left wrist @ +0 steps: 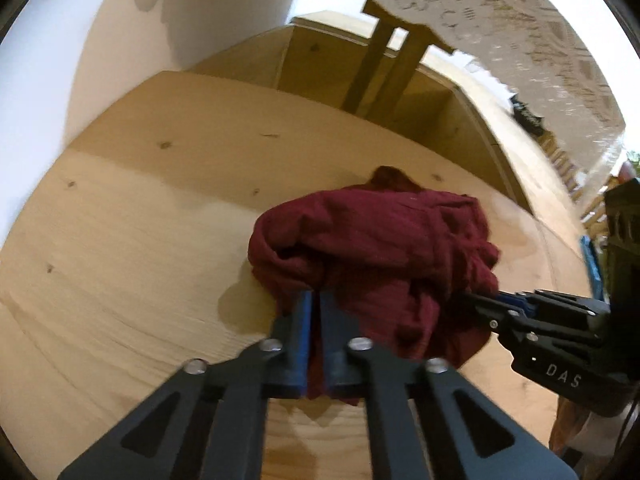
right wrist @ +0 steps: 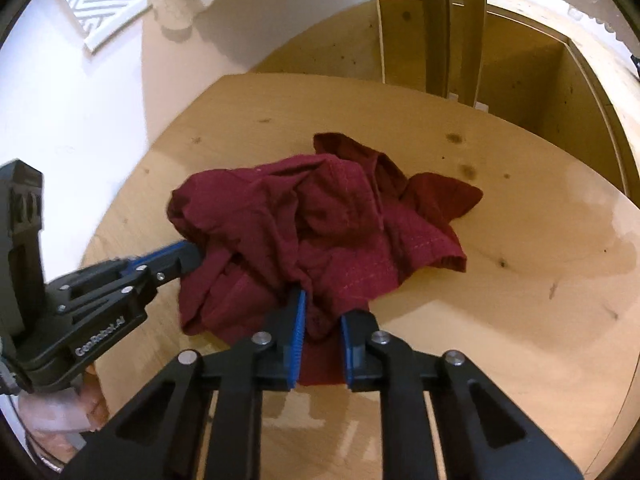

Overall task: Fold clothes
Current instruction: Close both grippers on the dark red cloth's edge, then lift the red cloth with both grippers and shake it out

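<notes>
Crumpled dark red clothing [right wrist: 320, 232] lies bunched in a heap on the wooden table [right wrist: 520, 320], directly ahead of both tools and reaching back between their fingers. The left gripper [left wrist: 315, 304] has its blue pads [left wrist: 302, 336] drawn nearly together, clenched on a fold of the red cloth that runs down between them toward the camera. In the right wrist view that same left gripper [right wrist: 188, 254] comes in from the left side, its tip buried in the near-left edge of the heap. The right gripper [right wrist: 322, 312] sits at the near edge of the heap with a strip of cloth between its blue pads [right wrist: 297, 332]; a visible gap separates the pads, so whether they press the cloth cannot be told from this view. Seen from the left wrist, the right gripper [left wrist: 480, 300] enters from the right with its tip touching the heap's right side, and its fingers look close together there. One sleeve-like flap spreads out beyond the heap to the far right. Beyond the table stand wooden panels [right wrist: 520, 60], and a white lace cloth [left wrist: 500, 8] hangs above.
</notes>
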{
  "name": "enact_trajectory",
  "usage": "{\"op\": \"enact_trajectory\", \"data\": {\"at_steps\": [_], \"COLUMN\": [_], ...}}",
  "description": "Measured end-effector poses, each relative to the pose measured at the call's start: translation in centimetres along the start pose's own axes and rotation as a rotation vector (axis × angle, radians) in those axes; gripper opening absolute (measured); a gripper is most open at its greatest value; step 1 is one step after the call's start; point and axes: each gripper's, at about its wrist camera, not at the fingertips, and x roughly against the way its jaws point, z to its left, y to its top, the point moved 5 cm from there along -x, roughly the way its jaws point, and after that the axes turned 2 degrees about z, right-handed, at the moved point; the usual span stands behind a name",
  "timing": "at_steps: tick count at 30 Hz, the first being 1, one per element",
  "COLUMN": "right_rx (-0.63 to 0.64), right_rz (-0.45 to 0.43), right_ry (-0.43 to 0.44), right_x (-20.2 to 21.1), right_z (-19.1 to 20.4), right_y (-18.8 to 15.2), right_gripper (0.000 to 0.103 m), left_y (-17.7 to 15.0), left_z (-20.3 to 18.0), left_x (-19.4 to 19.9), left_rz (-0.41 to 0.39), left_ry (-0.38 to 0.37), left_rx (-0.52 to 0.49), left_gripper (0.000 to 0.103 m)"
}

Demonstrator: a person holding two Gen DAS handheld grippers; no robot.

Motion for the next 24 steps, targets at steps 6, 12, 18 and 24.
{"op": "enact_trajectory", "data": {"at_steps": [6, 12, 18, 24], "right_rx": [-0.044, -0.041, -0.045, -0.103], "right_rz": [-0.052, -0.07, -0.095, -0.169], "right_ry": [0.08, 0.107, 0.105, 0.126], "right_x": [5.2, 10.6, 16.6, 26.6], "right_z": [-1.1, -2.0, -4.2, -10.0], "right_y": [-1.3, -5.8, -12.9, -22.5], "right_gripper": [0.013, 0.01, 0.01, 0.01], "left_y": [-1.3, -6.4, -12.6, -15.4], "left_z": [-0.9, -5.7, -11.9, -16.9], "left_x": [3.6, 7.5, 10.8, 14.3], "left_rz": [-0.053, -0.06, -0.041, -0.049], "left_ry": [-0.048, -0.121, -0.225, -0.278], "left_rx": [-0.032, -0.124, -0.228, -0.278], "left_gripper": [0.001, 0.001, 0.001, 0.001]}}
